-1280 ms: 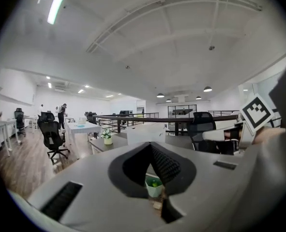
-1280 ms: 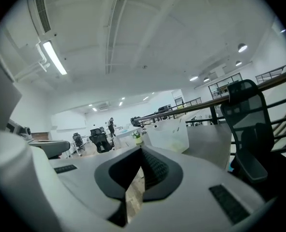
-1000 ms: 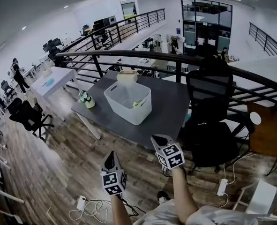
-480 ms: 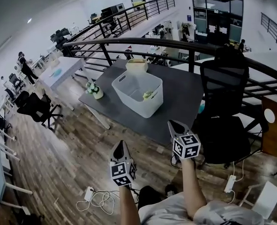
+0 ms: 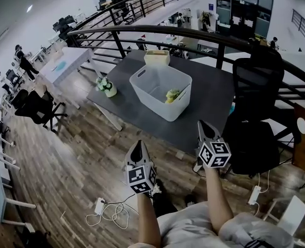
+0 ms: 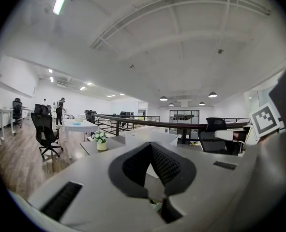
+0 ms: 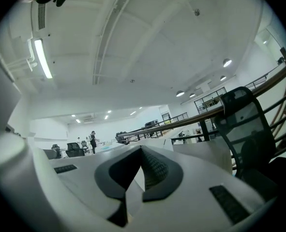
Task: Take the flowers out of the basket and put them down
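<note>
- A small bunch of yellow-green flowers [image 5: 173, 94] is seen inside the white rectangular plastic basket [image 5: 151, 101], low against its right wall and well below the rim.
- The basket stands about the middle of the dark grey surface [image 5: 209, 105].
- The left claw [image 5: 137, 144] is closed with nothing between its jaws. It is held on the near side, short of the surface.
- The right claw [image 5: 201, 124] is likewise closed and empty, by the near edge of the surface and to the right of the basket.
- The flowers are judged light and soft, with heads that would crush easily. Whether they are real or artificial cannot be told.
- A gentle hold on the stems, below the heads, is judged best, though the stems cannot be made out from here.
- The tall basket walls stand in the way, so the bunch must be reached from above and lifted clear of the rim.
- A pale yellow box [image 5: 157, 58] stands just beyond the basket's far side.
- A small white pot of white flowers [image 5: 108, 88] stands near the left edge of the surface, well apart from the basket.
- Bare surface is left near and right of the basket for setting the flowers down.
- A black mesh office chair [image 5: 256, 102] stands to the right of the surface, and a black metal railing [image 5: 157, 31] runs behind the far edge.
</note>
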The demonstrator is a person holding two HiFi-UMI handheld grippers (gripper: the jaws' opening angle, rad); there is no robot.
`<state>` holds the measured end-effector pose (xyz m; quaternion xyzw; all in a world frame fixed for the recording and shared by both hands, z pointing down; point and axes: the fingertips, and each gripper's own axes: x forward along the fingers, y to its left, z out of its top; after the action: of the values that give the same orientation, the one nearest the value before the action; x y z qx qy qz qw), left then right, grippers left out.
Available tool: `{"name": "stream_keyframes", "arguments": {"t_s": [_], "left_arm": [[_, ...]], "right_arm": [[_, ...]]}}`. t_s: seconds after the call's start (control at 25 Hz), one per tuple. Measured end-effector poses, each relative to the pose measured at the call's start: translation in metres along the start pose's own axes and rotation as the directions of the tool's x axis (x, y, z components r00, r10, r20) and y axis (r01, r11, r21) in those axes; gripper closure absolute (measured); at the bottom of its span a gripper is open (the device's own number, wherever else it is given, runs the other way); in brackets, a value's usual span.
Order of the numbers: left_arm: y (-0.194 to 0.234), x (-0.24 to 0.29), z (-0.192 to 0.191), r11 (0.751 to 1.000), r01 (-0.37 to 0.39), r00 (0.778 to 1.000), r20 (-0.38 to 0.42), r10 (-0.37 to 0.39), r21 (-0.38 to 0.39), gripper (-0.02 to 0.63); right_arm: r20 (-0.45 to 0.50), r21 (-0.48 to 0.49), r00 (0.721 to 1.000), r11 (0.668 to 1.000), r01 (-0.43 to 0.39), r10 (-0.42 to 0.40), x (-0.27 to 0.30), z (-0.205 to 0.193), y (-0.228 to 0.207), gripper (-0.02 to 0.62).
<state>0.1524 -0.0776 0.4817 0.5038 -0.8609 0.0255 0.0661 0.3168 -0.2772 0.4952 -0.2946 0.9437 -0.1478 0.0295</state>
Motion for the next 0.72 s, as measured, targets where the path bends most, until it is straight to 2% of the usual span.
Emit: {"name": "stream_keyframes", "arguments": {"t_s": [0.16,0.32,0.52,0.64,0.72], "left_arm": [[0.001,0.027,-0.016,0.998,0.044,0.999,-0.025,-0.045,-0.037,0.591],[0.006,0.062,-0.010,0.994,0.106,0.994,-0.036,-0.106,0.013,0.591],[0.029,0.107,0.014,0.982,0.184,0.983,0.006,-0.184,0.031,0.591],[0.049,0.129,0.022,0.974,0.222,0.975,0.012,-0.222,0.040,0.591],[0.068,0.144,0.024,0.970,0.232,0.972,0.007,-0.233,0.075,0.591]], "right_arm": [[-0.016,0.009,0.998,0.998,0.068,-0.068,0.008,-0.017,-0.015,0.581],[-0.040,0.013,0.991,0.992,0.125,-0.124,0.029,-0.021,-0.025,0.581],[-0.092,-0.134,0.983,0.980,0.146,-0.159,0.067,-0.010,-0.019,0.581],[-0.075,-0.175,0.978,0.968,0.178,-0.194,0.084,-0.003,-0.016,0.581],[-0.063,-0.184,0.974,0.962,0.203,-0.218,0.096,-0.005,-0.007,0.581]]}}
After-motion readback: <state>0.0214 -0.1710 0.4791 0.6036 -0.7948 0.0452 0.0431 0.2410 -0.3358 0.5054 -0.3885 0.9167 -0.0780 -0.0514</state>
